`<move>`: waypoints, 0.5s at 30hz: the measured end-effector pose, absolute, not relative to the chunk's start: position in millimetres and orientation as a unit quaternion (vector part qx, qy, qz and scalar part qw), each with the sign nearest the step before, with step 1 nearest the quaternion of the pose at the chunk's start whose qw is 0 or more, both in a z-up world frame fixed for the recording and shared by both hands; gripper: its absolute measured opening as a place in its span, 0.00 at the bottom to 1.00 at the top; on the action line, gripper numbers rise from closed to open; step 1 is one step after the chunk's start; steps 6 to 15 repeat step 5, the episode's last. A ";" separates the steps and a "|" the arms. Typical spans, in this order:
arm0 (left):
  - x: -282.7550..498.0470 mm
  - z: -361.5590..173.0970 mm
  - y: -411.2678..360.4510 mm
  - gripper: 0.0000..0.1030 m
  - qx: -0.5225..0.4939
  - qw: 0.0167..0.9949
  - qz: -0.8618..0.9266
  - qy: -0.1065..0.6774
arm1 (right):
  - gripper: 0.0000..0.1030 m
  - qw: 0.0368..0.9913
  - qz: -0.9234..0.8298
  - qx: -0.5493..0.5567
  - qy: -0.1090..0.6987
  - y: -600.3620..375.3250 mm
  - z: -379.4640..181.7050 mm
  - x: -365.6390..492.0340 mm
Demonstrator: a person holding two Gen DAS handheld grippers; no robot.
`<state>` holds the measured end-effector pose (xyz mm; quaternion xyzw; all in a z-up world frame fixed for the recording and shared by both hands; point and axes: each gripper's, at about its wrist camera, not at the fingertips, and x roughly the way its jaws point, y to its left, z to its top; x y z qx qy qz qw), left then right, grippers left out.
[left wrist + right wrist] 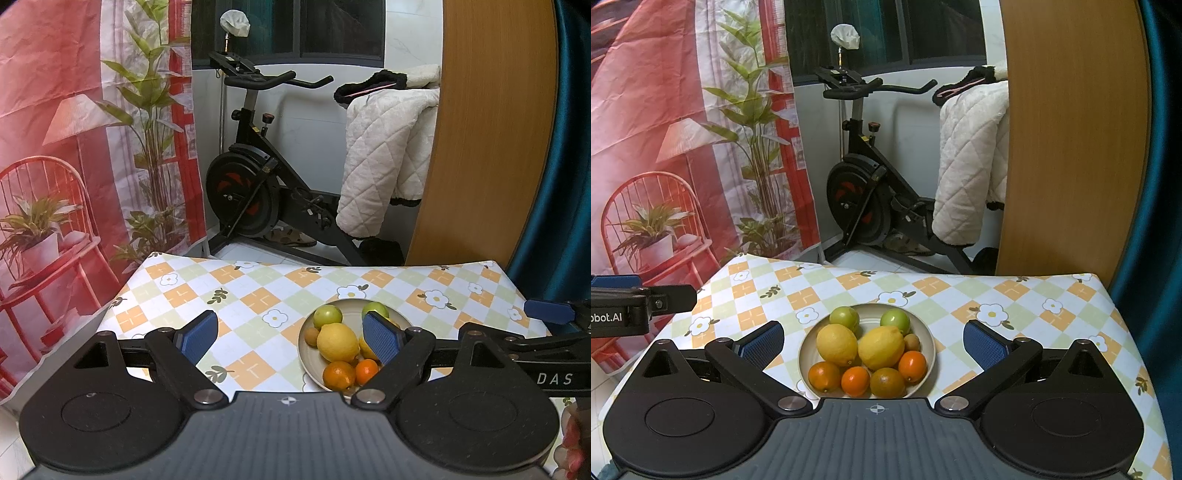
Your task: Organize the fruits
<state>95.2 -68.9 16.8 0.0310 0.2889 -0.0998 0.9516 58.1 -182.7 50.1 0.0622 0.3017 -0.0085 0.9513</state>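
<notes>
A beige plate (804, 343) of fruit sits on the checked tablecloth (960, 295). It holds two lemons (881, 348), two green fruits (895, 321), several oranges (855, 381) and a small brown fruit (912, 342). My right gripper (873, 345) hovers above the near side of the plate, open, its blue pads wide on either side. My left gripper (290, 338) is open too, left of the plate (305, 354); its right pad (380, 339) hides part of a lemon. In the left wrist view, the lemon (338, 341) and oranges (339, 374) show.
An exercise bike (871, 192) stands behind the table, beside a quilted white blanket (967, 166). A printed red backdrop (665, 129) hangs on the left. A wooden panel (1071, 147) and blue curtain rise at the right. A hand (572, 443) shows at the lower right.
</notes>
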 end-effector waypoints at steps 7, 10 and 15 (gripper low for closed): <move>95.1 16.0 -69.4 0.85 0.030 0.951 -0.101 0.291 | 0.99 0.951 -0.009 0.063 0.303 -183.5 49.5 58.6; 95.1 16.0 -69.4 0.85 0.030 0.951 -0.101 0.291 | 0.99 0.951 -0.009 0.063 0.303 -183.5 49.5 58.6; 95.1 16.0 -69.4 0.85 0.030 0.951 -0.101 0.291 | 0.99 0.951 -0.009 0.063 0.303 -183.5 49.5 58.6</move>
